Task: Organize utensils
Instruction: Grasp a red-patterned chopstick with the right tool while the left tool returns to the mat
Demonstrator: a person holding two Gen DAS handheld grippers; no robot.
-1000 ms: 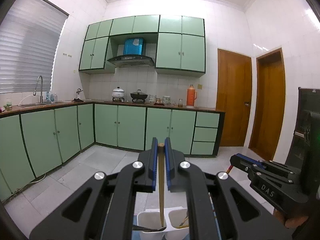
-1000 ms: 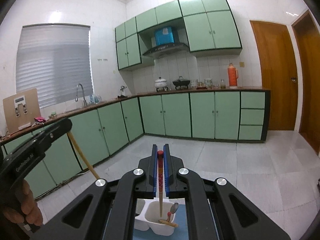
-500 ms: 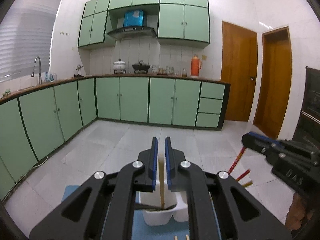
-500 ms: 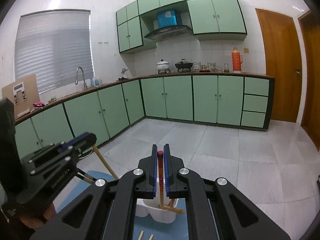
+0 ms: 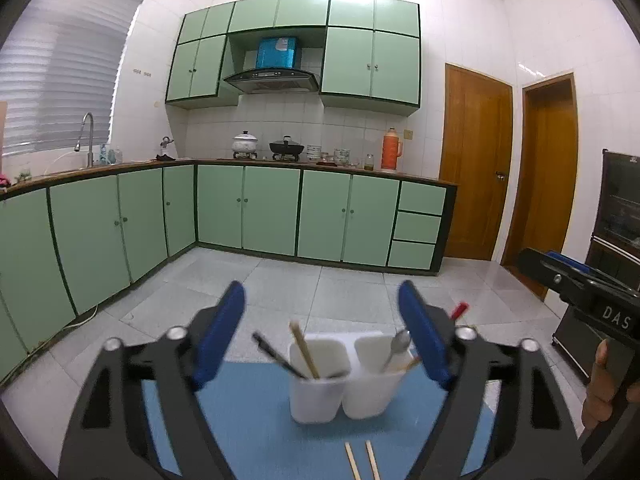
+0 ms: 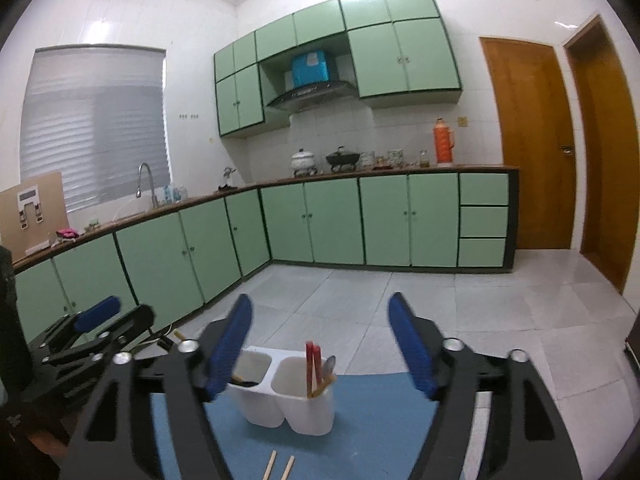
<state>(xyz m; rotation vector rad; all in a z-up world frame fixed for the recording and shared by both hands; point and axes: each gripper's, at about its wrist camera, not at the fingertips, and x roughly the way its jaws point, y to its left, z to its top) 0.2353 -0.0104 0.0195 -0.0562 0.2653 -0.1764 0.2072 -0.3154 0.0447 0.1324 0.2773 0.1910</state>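
The left gripper [image 5: 320, 344] is spreading its jaws with nothing between them; a wooden chopstick [image 5: 305, 350] leans in the left cup of the white holder [image 5: 340, 392], likely sorted by type. The right gripper [image 6: 320, 344] is likewise opening, empty, above red chopsticks [image 6: 312, 368] in the right cup. Two loose chopsticks [image 6: 278, 468] lie on the blue mat [image 6: 380, 420].

My left gripper [image 5: 320, 316] is black, with angular cut-out arms, round silver screws at the joints and long blue pads [image 5: 218, 340] lining its fingers. My right gripper [image 6: 320, 320] is built the same: black frame, silver screws, ribbed blue pads [image 6: 412, 344]. Seen from the left camera, the right one's side carries white letters, "DAS". My hand [image 5: 600, 388] is bare.
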